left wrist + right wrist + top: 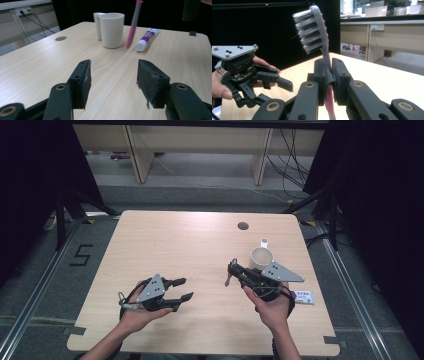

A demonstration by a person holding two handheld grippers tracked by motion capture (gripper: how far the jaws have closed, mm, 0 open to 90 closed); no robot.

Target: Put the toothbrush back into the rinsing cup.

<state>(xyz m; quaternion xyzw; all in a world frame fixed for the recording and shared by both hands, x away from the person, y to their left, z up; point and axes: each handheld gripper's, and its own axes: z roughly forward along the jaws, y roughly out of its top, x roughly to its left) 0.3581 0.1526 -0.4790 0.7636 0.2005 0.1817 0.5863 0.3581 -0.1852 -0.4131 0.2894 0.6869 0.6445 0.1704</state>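
Both risks sit with the right gripper (329, 75): clamped on the toothbrush (317, 32) neck beside the cup (261, 256), it may let it pivot, apparently. Left gripper (113, 77) gapes empty.

Black two-jaw left gripper (184, 288), right gripper (231, 268); grey triangular plates, brass pivot screws.

On the table (165, 235), the cup (261, 257) is standing toward two o'clock, with the table's cable hole (243, 226) lying at eleven o'clock from it. The toothpaste tube (304, 296) is lying at four o'clock from the cup. The toothbrush (317, 32) is sitting upright between the right gripper's (234, 268) jaws, at eight o'clock from the cup. The left gripper (186, 289) is hovering toward seven o'clock.
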